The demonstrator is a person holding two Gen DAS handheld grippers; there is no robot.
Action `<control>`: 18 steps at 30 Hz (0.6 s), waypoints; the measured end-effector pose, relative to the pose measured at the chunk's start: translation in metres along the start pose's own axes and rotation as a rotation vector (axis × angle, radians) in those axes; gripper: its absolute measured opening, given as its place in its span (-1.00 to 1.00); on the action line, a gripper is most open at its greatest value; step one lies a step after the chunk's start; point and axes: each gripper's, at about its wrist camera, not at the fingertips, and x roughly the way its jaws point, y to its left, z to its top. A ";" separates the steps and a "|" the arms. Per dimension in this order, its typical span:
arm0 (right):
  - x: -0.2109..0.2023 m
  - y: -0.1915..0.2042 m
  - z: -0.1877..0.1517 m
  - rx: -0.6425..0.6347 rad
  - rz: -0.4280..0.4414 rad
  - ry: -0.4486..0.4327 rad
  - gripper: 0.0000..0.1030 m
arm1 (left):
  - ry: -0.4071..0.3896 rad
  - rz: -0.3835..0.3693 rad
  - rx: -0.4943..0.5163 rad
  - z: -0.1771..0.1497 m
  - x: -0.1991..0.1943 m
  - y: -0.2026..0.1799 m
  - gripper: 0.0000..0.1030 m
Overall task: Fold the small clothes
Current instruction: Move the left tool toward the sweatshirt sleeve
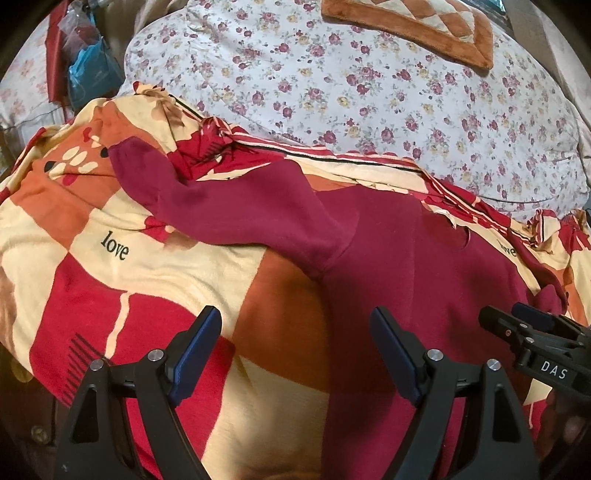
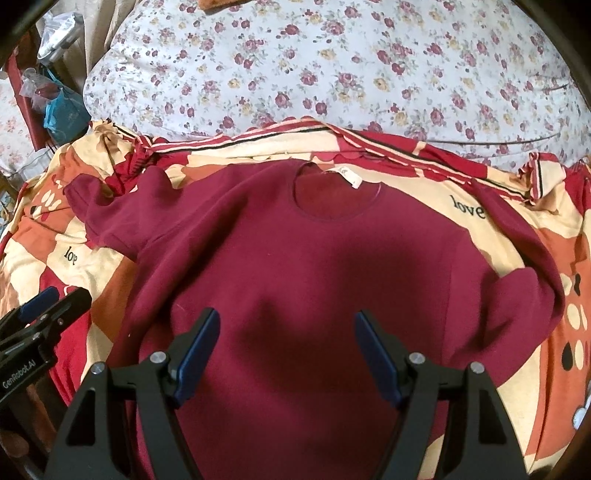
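Spread beneath everything is a patchwork blanket (image 1: 155, 258) in red, orange and cream, printed with the word "love".

We hold the left gripper (image 1: 295, 347) at the bottom of its frame with its blue-padded fingers (image 1: 197, 350) wide apart, holding nothing; between them we see the blanket and the left edge of the maroon sweatshirt (image 2: 295, 277). The right gripper (image 2: 286, 345) sits at the bottom centre of its own view, likewise spread apart and empty, hovering over the lower body of the sweatshirt.

Moving outward, the sweatshirt lies front up and flat on the blanket, its round neckline (image 2: 338, 195) with a white label toward the top of the right view. One sleeve (image 1: 207, 192) stretches toward the upper left; the other sleeve (image 2: 524, 266) bends at the right side (it looks doubled back on itself).

Beyond the blanket's striped edge, a white quilt with small floral print (image 2: 332, 66) fills the upper frame. An orange-bordered cushion (image 1: 410, 26) rests on it at the top of the left view, and cluttered bags (image 1: 88, 70) sit at the upper left.
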 end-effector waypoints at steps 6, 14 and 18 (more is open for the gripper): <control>0.004 0.001 0.003 -0.003 -0.001 0.009 0.53 | -0.005 0.000 -0.012 0.002 0.000 0.003 0.26; 0.010 0.007 0.004 -0.015 0.011 0.022 0.53 | -0.008 0.024 -0.053 0.011 0.003 0.023 0.26; 0.013 0.011 0.005 -0.022 0.019 0.029 0.53 | -0.014 0.047 -0.088 0.019 0.007 0.040 0.26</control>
